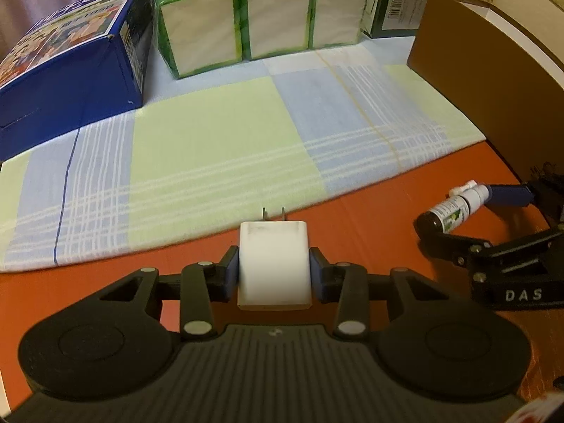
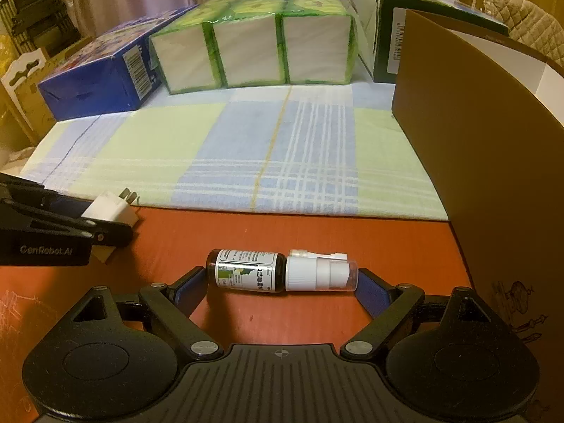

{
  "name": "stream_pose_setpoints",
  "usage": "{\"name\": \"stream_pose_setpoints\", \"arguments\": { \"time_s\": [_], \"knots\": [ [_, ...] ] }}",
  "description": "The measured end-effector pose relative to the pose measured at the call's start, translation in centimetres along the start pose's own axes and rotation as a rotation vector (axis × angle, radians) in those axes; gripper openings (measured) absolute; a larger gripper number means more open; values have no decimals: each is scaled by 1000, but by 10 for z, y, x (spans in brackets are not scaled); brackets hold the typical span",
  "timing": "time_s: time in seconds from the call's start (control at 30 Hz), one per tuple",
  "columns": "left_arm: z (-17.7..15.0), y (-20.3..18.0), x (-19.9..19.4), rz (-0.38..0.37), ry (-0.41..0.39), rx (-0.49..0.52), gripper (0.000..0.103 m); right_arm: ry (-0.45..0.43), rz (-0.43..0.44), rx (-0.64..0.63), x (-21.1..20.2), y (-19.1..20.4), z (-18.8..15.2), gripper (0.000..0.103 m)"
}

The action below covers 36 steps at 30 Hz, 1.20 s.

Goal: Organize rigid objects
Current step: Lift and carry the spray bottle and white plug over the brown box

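Observation:
A white charger plug with two metal prongs pointing away sits between the blue pads of my left gripper, which is shut on its sides just above the orange table. The same charger shows at the left edge of the right wrist view. A small dark spray bottle with a white label and a white nozzle cap lies sideways on the table. My right gripper spans it end to end, one pad against the base and the other against the cap. In the left wrist view the bottle is at the right.
A green-and-blue plaid cloth covers the far part of the table. Behind it stand a blue printed box, three green-wrapped tissue packs and a dark green box. A brown cardboard panel walls off the right side.

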<state>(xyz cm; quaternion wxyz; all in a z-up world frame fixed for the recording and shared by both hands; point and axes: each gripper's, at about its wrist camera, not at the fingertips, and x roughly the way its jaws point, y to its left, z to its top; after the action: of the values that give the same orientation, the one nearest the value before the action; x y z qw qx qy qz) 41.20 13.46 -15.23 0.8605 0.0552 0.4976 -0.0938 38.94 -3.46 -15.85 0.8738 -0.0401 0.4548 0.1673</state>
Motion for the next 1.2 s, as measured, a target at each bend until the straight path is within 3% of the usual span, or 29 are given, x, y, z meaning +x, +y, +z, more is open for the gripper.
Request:
{"name": "stream_pose_setpoints", "arguments": {
  "time_s": [0.7,1.2],
  "knots": [
    [-59,-48,-43,-5,49,1,36,52,33,-6,-53,-3,-56,86],
    [-70,-84,-75,-1,17,20,36,-1,42,20,-101,-24,-78,86]
  ]
}}
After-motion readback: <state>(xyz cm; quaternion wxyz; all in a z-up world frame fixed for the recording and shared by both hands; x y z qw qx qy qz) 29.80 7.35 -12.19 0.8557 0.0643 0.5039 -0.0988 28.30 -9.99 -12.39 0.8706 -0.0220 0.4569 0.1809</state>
